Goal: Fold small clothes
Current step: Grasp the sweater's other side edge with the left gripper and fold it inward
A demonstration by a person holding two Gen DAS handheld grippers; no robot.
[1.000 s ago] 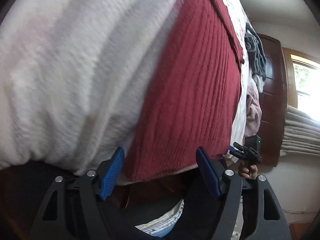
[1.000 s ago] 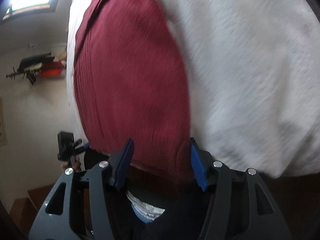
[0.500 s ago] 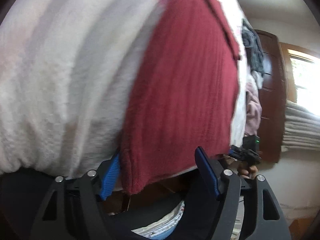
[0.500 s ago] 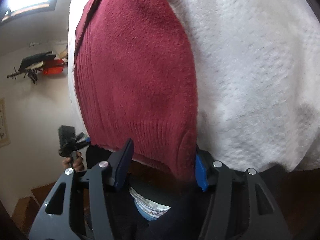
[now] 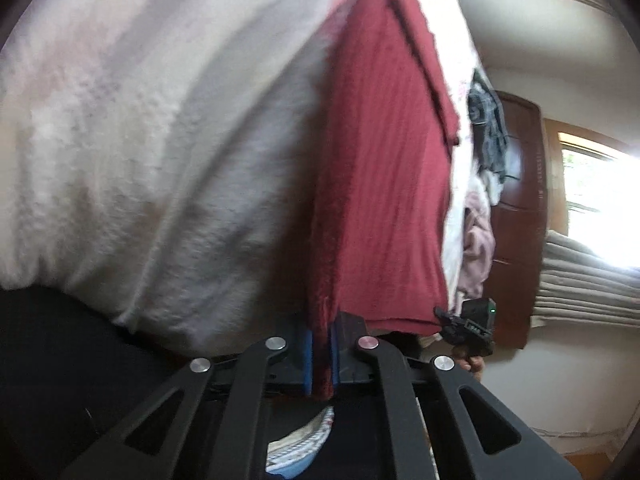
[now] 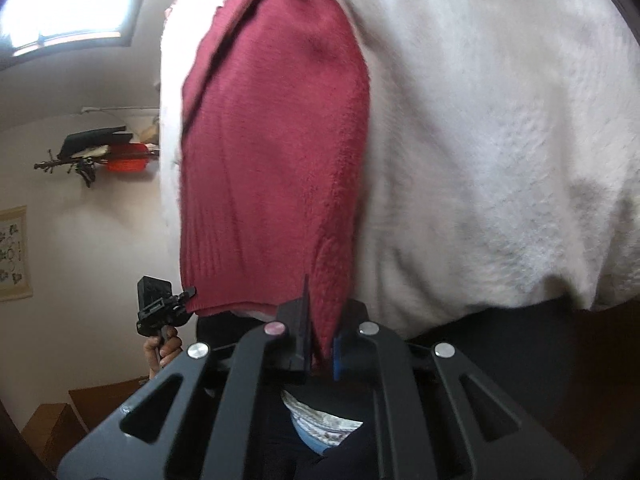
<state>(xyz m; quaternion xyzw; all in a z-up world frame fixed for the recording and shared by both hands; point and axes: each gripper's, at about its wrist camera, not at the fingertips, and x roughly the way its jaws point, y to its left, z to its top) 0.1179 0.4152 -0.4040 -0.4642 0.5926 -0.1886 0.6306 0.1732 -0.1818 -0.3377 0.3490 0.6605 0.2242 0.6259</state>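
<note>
- Covering the left of the left wrist view, a white fluffy blanket [image 5: 168,152] fills most of the picture, blurred, with its near edge dropping off over something dark.
- Lying on that blanket just right of centre is a red knitted garment [image 5: 384,184], ribbed, its long side running away from the camera.
- At the bottom centre the left gripper [image 5: 320,354] is clenched on the garment's near left corner; the blue pads [image 5: 307,356] press the red knit from both sides, and a bit of the fabric hangs below them.
- Further right, the other gripper [image 5: 472,328] shows small at the garment's near right corner, with fingers of a hand under it.
- At the far right stand a dark wooden door [image 5: 520,220], a bundle of grey and pale clothes [image 5: 486,148] beyond the blanket, and a bright window [image 5: 600,200].
- In the right wrist view, at the left edge, a bright window [image 6: 64,0] and a wall shelf with a red thing [image 6: 128,162] show.
- Below them the left gripper [image 6: 160,306] sits at the garment's corner, held by a hand [image 6: 162,350].
- In the middle, the red knitted garment [image 6: 272,152] lies on the white fluffy blanket [image 6: 500,140].
- At bottom centre the right gripper [image 6: 322,350] is clamped on the garment's near right corner, red fabric pinched between its pads.
</note>
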